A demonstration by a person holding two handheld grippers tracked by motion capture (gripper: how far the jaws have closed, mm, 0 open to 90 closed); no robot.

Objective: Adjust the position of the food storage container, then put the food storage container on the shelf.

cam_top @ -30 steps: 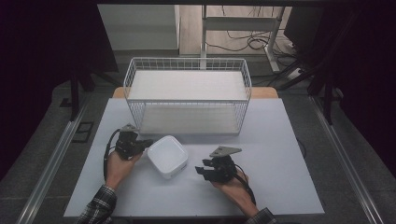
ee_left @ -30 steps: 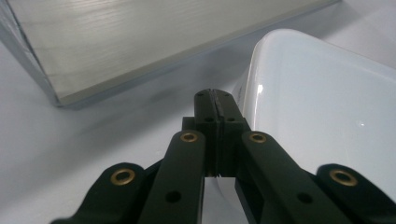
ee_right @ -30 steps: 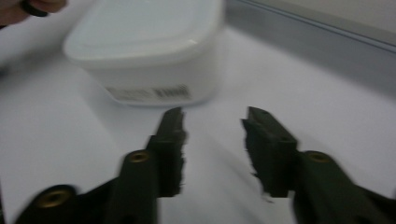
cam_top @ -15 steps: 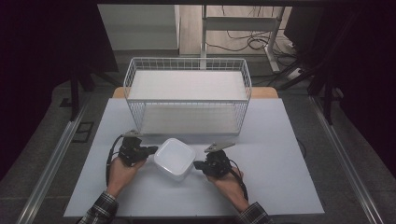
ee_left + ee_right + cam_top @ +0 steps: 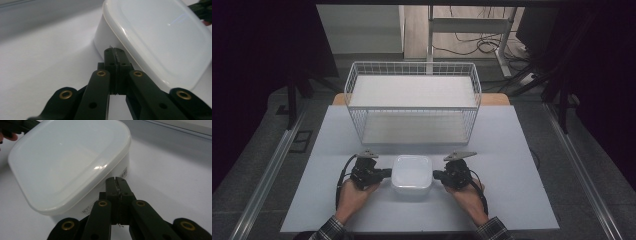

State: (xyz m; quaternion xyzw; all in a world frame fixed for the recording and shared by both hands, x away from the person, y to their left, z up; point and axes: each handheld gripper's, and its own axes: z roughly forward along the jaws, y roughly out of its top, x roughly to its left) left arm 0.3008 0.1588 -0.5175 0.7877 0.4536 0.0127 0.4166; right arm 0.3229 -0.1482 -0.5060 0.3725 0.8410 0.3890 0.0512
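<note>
My left tool (image 5: 384,173) and right tool (image 5: 438,175) have jaws pressed together, each touching one side of the white lidded box (image 5: 412,173) on the counter (image 5: 522,165).

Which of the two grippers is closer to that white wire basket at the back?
Right, but barely. Both flank the white lidded box in front of the wire basket: left gripper near its left end, right gripper slightly further in.
</note>
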